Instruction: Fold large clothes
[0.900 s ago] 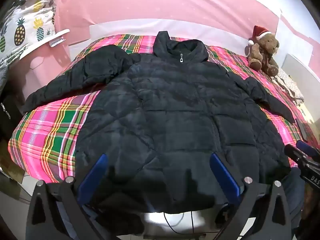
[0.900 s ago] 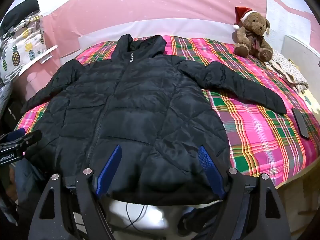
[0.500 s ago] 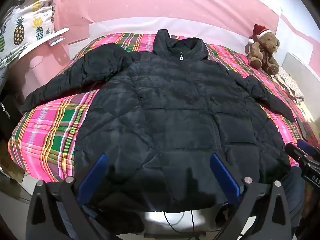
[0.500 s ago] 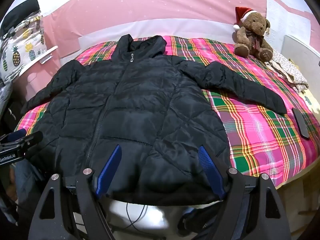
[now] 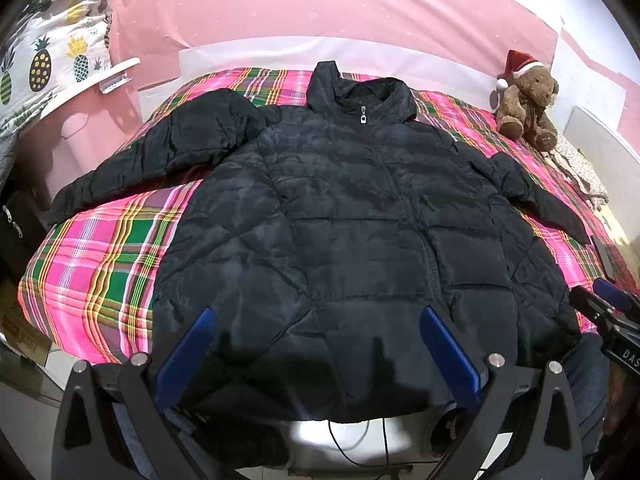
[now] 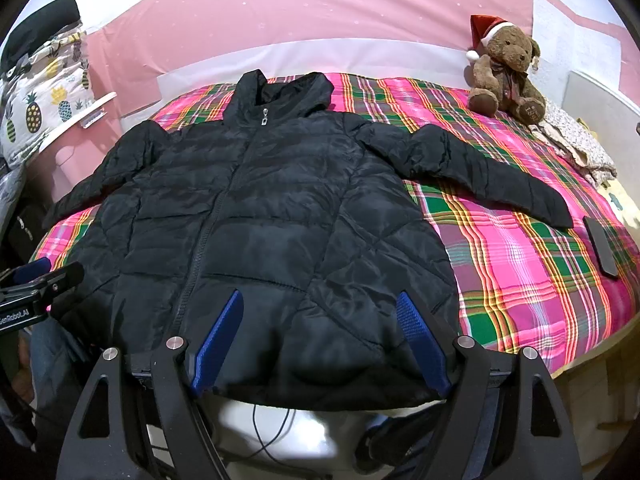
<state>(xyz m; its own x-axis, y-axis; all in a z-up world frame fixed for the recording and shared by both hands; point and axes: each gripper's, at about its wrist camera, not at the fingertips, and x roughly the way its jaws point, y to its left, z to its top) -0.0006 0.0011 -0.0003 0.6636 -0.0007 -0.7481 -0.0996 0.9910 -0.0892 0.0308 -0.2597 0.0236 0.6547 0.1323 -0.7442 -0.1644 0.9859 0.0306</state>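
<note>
A black quilted puffer jacket lies flat, zipped and face up on the plaid bed, both sleeves spread out; it also shows in the right wrist view. Its hem hangs over the near bed edge. My left gripper is open and empty, just above the hem's left half. My right gripper is open and empty over the hem's right half. Each gripper shows at the edge of the other's view.
The bed has a pink and green plaid cover. A teddy bear in a Santa hat sits at the far right corner, beside floral cloth. A dark phone lies near the right sleeve. A pink bin stands left. Cables lie on the floor below.
</note>
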